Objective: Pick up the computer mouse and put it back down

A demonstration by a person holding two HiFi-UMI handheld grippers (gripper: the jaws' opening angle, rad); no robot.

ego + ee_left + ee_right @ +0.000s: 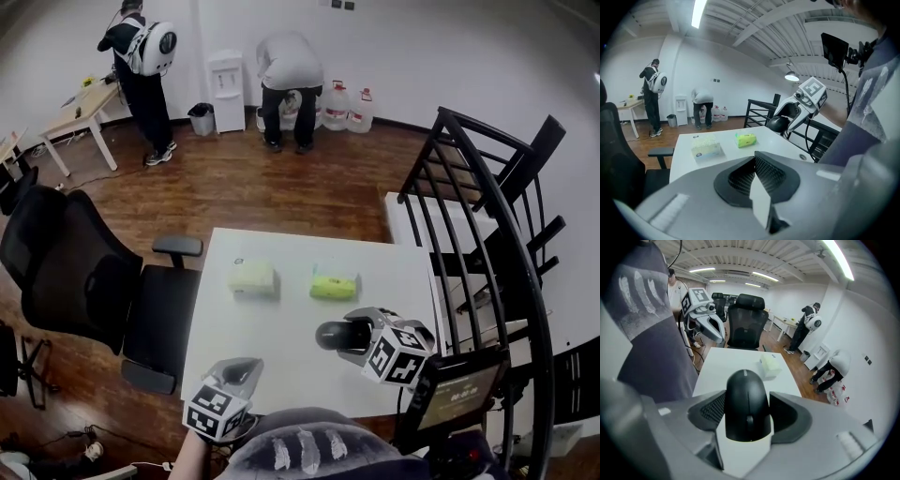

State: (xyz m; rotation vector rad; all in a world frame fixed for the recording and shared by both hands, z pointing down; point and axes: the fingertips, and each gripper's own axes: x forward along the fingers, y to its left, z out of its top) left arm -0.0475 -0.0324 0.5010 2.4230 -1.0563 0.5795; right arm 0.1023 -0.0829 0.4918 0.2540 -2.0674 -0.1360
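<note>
A black computer mouse (335,335) is held between the jaws of my right gripper (345,337), over the near right part of the white table (281,323). In the right gripper view the mouse (746,404) fills the gap between both pads, its rounded back pointing away. From the left gripper view the mouse (778,124) shows in the right gripper (786,119), lifted off the tabletop. My left gripper (246,367) hovers at the table's near left edge, its pads (765,172) meeting with nothing between them.
A pale tissue pack (253,277) and a bright green pack (335,283) lie mid-table. A black office chair (75,272) stands at the left, a black metal chair (487,216) at the right. Two people (141,66) are at the far wall.
</note>
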